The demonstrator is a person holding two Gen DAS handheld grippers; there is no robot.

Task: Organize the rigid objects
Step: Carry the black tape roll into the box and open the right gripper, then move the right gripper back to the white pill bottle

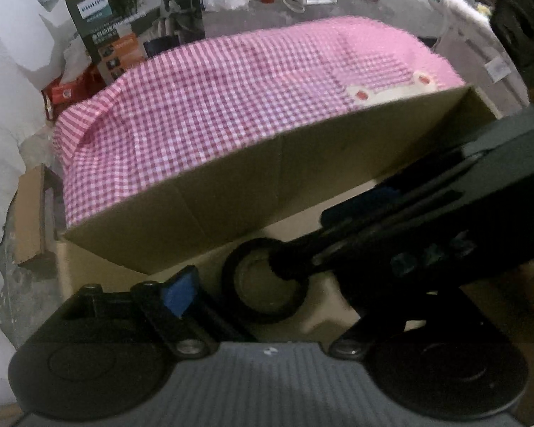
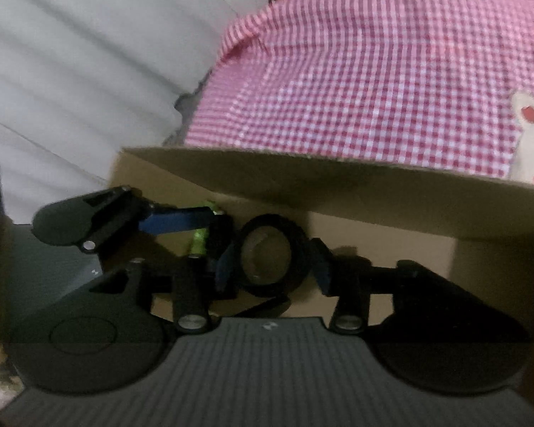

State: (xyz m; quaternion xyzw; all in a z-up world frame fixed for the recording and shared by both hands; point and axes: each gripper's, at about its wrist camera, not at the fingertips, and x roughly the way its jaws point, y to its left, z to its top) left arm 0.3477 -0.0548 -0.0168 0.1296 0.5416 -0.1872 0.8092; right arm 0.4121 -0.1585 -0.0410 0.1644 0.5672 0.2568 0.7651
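A black tape roll (image 2: 268, 254) sits low inside a cardboard box (image 2: 338, 185), between the blue-padded fingers of my right gripper (image 2: 272, 267), which close against its sides. The roll also shows in the left wrist view (image 1: 265, 281), with my right gripper's fingers (image 1: 292, 259) reaching onto it from the right. My left gripper (image 1: 231, 284) is open beside the roll; only its left blue pad (image 1: 179, 290) shows clearly. In the right wrist view my left gripper's finger (image 2: 176, 221) lies left of the roll, next to a green object (image 2: 199, 240).
The box's raised flap (image 1: 267, 178) stands just behind the roll. A pink checked cloth (image 1: 231, 99) covers the table beyond it. A printed carton (image 1: 124, 25) and a red packet (image 1: 64, 92) stand at the far left. White fabric (image 2: 71, 71) hangs left.
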